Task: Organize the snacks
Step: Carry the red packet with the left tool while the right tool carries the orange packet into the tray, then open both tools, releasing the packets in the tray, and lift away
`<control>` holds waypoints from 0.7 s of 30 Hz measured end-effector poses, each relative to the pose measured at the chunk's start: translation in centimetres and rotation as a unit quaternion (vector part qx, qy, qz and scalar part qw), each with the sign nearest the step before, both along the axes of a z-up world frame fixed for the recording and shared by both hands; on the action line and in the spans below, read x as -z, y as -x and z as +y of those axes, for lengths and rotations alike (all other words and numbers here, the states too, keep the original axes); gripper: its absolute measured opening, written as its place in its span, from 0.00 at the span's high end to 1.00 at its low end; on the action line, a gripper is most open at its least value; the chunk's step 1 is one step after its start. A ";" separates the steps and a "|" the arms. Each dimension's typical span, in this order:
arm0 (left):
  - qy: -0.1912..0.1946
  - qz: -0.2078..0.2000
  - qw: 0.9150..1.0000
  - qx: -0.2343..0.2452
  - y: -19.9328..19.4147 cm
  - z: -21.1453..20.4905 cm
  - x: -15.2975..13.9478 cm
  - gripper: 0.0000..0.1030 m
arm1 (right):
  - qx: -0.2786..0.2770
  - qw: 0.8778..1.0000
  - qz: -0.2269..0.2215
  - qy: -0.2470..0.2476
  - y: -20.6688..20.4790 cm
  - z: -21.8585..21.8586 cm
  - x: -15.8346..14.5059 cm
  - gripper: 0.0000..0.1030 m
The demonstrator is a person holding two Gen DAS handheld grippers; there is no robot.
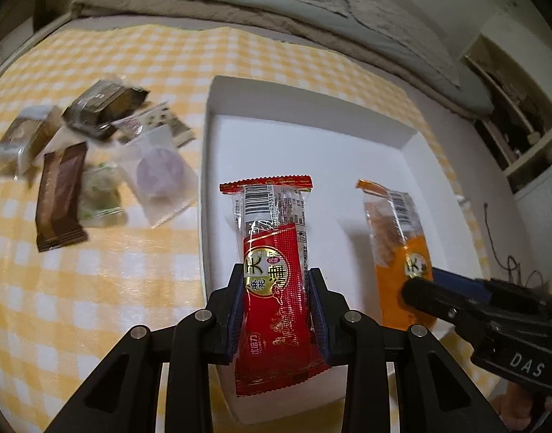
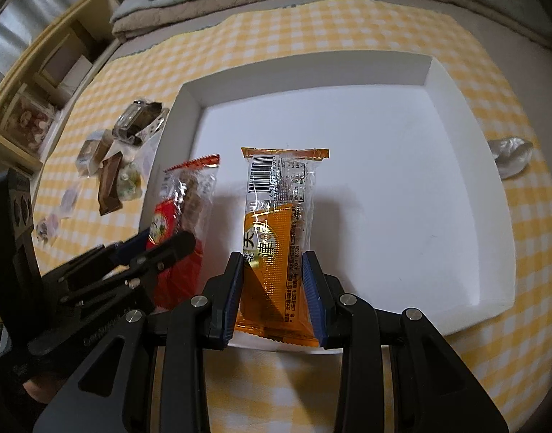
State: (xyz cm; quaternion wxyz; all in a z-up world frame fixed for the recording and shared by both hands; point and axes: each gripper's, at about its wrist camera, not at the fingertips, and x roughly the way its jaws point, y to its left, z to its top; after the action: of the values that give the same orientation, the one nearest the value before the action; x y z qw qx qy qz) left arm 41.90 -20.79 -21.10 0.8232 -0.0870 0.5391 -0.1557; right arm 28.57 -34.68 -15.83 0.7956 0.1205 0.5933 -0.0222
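Our left gripper (image 1: 276, 310) clamps the red pack (image 1: 272, 278), our right gripper (image 2: 274, 296) the orange pack (image 2: 277, 238), both over the white tray (image 2: 456, 115). We judge placement underway; next, lower and release side by side, then fetch the pile (image 1: 88, 158)

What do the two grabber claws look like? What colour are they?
Both look alike. The left gripper and right gripper are black angular plastic with cut-out holes, round silver bolts at the joints, and dark blue ribbed pads inside the fingers. The right one has white letters "DAS" on its side. No sleeves or cables show.
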 end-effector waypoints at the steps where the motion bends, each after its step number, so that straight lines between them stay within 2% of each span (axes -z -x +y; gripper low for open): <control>1: 0.006 0.006 1.000 -0.003 0.1 0.4 0.0 0.68 | -0.001 1.000 0.000 -0.001 0.0 0.3 0.0 0.68; 4: 0.018 0.013 1.000 0.004 0.5 0.6 -0.5 0.67 | -0.004 1.000 -0.010 -0.014 -0.1 0.8 -0.2 0.67; 5: 0.019 0.014 1.000 0.005 0.4 0.6 -0.5 0.64 | -0.003 1.000 -0.016 -0.022 -0.2 0.9 -0.2 0.67; 7: 0.028 0.015 0.999 0.010 0.6 0.8 -0.8 0.61 | 0.008 0.998 -0.035 -0.046 -0.3 1.0 -0.6 0.62; 9: 0.030 0.009 0.999 0.016 0.8 1.0 -1.4 0.49 | 0.010 0.999 -0.028 -0.039 -0.5 1.3 -0.6 0.54; 10: 0.022 0.002 1.000 0.012 1.2 1.7 -1.8 0.47 | 0.009 0.999 -0.023 -0.030 -0.6 1.5 -0.5 0.53; 15: 0.034 0.000 0.999 0.013 1.5 3.0 -2.2 0.46 | 0.020 0.999 -0.011 -0.029 -0.3 1.3 0.0 0.53; 21: 0.020 -0.012 1.000 0.018 2.7 3.5 -3.4 0.46 | 0.026 0.999 -0.019 -0.029 0.5 0.7 -0.7 0.53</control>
State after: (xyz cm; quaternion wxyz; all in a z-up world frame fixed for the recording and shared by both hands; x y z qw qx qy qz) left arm 39.17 -17.29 -17.71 0.8249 -0.0915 0.5273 -0.1818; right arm 28.10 -34.03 -15.17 0.8021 0.1589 0.5751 -0.0235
